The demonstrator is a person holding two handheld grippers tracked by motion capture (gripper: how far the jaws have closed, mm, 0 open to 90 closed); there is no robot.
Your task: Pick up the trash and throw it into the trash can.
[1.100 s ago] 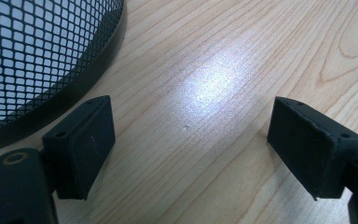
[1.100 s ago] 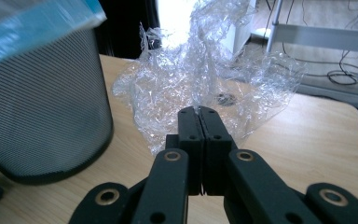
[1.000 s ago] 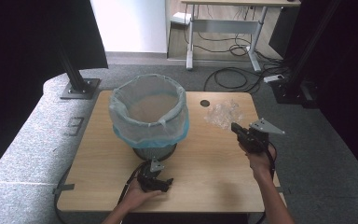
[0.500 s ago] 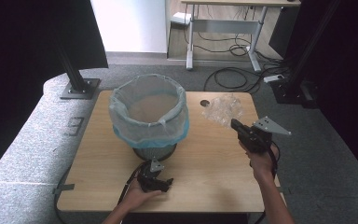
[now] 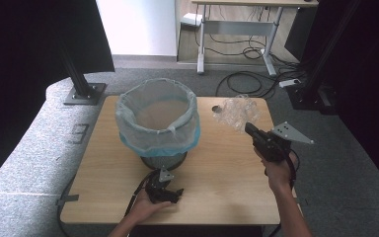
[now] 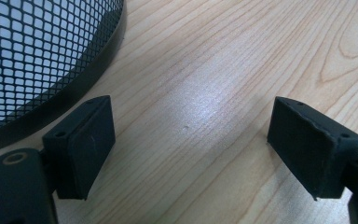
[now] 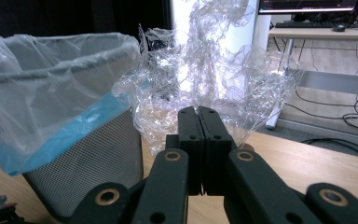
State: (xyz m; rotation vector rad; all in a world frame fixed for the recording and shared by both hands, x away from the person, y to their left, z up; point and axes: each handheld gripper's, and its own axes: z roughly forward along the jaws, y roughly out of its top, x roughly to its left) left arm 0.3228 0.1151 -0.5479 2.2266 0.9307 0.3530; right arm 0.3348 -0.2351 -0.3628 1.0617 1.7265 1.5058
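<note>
Wooden table (image 5: 227, 168) — right gripper (image 7: 198, 114) pinching crumpled plastic wrap (image 7: 209, 79).

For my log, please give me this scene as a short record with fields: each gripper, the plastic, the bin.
left gripper: open, low over the table, beside the bin's base
right gripper: shut on the crumpled clear plastic, lifted above the table
bin: mesh wastebasket, upright, lined with a bag
bin contents: none visible

Lined bin (image 5: 158, 126) blocks mid-table; bare tabletop (image 5: 222, 168) open on its right.
</note>
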